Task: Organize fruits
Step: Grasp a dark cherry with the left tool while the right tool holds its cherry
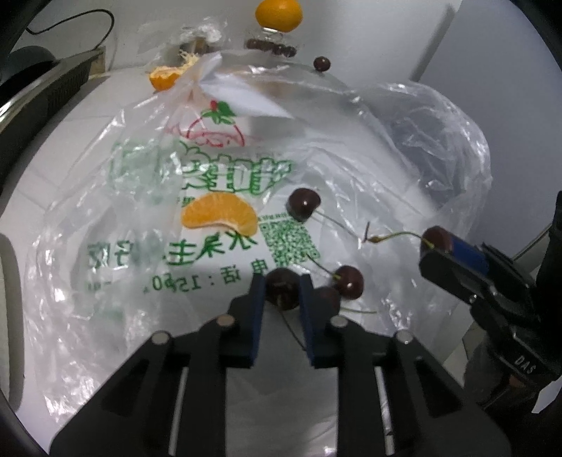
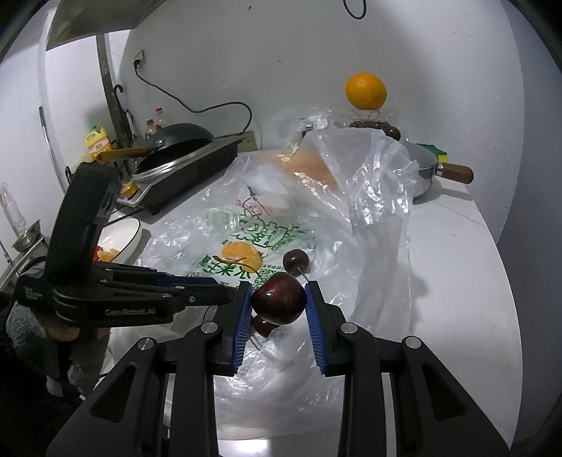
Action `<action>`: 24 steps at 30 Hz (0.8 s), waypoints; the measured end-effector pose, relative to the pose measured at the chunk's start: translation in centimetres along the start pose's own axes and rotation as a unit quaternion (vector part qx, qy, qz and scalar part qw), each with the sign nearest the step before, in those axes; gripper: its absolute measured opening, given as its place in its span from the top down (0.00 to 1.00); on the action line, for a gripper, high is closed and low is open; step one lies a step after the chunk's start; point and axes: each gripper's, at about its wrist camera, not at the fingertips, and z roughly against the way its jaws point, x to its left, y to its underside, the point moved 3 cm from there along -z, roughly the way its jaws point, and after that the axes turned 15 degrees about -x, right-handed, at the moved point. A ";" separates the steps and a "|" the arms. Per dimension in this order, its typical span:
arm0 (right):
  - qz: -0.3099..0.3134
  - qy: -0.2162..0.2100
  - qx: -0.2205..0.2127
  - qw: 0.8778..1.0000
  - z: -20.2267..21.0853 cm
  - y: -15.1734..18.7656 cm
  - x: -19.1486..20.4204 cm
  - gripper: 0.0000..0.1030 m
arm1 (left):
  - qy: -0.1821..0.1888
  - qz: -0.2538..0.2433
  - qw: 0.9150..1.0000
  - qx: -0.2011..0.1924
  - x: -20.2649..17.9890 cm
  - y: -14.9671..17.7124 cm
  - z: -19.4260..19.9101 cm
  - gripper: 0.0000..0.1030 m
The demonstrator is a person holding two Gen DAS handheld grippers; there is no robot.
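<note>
Cherries pinched, one in each gripper [image 1: 281, 293] [image 2: 278, 298]: lift straight off the plastic bag [image 1: 140, 225], without squeezing harder.

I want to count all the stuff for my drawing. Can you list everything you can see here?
dark red cherries, loose: at least three; two on the bag, one far back
clear plastic bag with green print: one, spread on white counter
peeled orange segments: one clump, on the bag
whole round orange: one, on glass stand, back
black wok: one, on black cooker, left
white bowl: one, left of the bag
steel saucepan, wooden handle: one, back right
left gripper: black, blue pads, shut on left cherry
right gripper: black, blue pads, shut on right cherry
</note>
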 end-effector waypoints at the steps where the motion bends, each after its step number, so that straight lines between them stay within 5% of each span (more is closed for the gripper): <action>1: 0.000 0.000 0.000 1.000 0.0 0.0 0.0 0.69 | -0.003 -0.004 1.000 0.004 0.0 0.1 -0.1 0.71; 6: -0.001 0.000 -0.002 1.000 0.1 -0.1 0.1 0.69 | -0.020 -0.023 1.000 0.006 -0.2 0.2 -0.2 0.68; 8: -0.001 0.000 -0.002 1.000 0.1 -0.1 0.1 0.69 | -0.036 -0.031 0.999 0.001 0.0 0.1 -0.3 0.44; 9: -0.001 0.000 -0.002 1.000 0.1 -0.1 0.1 0.69 | -0.041 -0.029 0.999 0.003 0.3 0.0 -0.5 0.41; 20: -0.010 0.003 -0.004 1.000 0.2 0.1 -0.4 0.69 | -0.055 -0.089 0.994 0.017 0.1 -0.1 -1.8 0.42; 24: -0.011 0.003 -0.005 1.000 0.3 0.1 -0.4 0.69 | -0.051 -0.107 0.993 0.012 -0.6 0.1 -1.9 0.58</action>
